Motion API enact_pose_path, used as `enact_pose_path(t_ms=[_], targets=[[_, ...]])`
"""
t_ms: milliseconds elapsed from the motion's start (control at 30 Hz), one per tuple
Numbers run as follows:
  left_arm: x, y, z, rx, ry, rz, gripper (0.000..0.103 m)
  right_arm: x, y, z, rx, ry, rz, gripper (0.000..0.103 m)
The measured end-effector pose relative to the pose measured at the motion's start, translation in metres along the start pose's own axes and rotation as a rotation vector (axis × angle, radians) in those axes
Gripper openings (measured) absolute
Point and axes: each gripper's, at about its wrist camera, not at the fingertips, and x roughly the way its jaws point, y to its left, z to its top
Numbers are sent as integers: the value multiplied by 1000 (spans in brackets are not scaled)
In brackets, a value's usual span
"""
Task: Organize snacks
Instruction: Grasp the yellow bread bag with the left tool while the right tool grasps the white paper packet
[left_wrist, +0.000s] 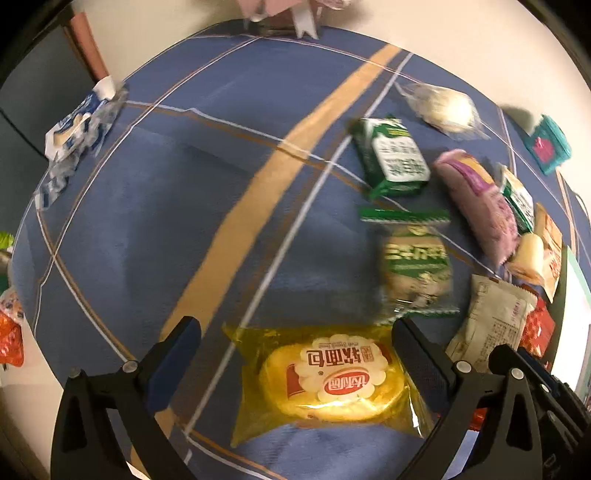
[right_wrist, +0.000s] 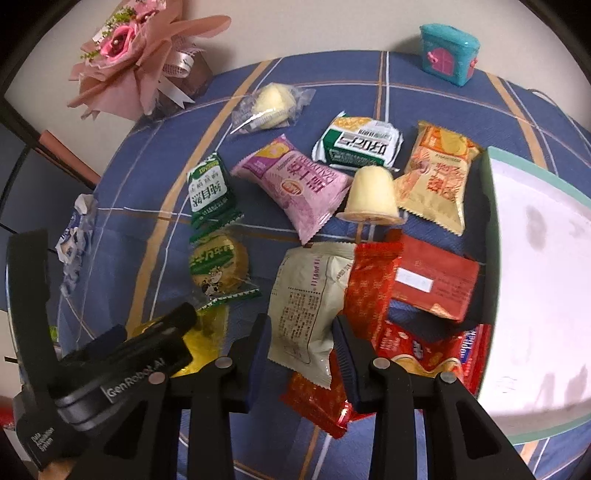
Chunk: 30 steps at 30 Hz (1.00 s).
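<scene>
Pick step: right gripper (right_wrist: 301, 339) clamped on cream packet (right_wrist: 308, 310), left gripper (left_wrist: 295, 343) wide over yellow bread packet (left_wrist: 328, 376); next, lift toward tray (right_wrist: 491, 192).

Glossy yellow plastic bread wrapper (left_wrist: 328, 380), matt blue woven tablecloth (left_wrist: 166, 206), crinkly pale foil-like snack packet (right_wrist: 310, 302), shiny teal plastic box (right_wrist: 448, 55)

Red packet (right_wrist: 317, 402) — perhaps torn — hidden under jaws.
</scene>
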Motion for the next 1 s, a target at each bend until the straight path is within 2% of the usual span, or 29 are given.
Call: enact_pose_path(t_ms=[267, 400, 467, 733, 1000], targets=[[7, 28, -2, -42, 31, -12, 103, 19, 14, 8, -16, 20, -30, 39], [7, 49, -8, -65, 21, -18, 102, 24, 18, 12, 9, 19, -3, 57], [6, 57, -10, -68, 12, -6, 101, 27, 22, 15, 15, 11, -4, 61], [-10, 71, -8, -73, 7, -43, 101, 33, 21, 24, 45, 1, -18, 62], [-20, 56, -15, 13, -10, -50, 102, 41, 26, 32, 16, -1, -100, 62]])
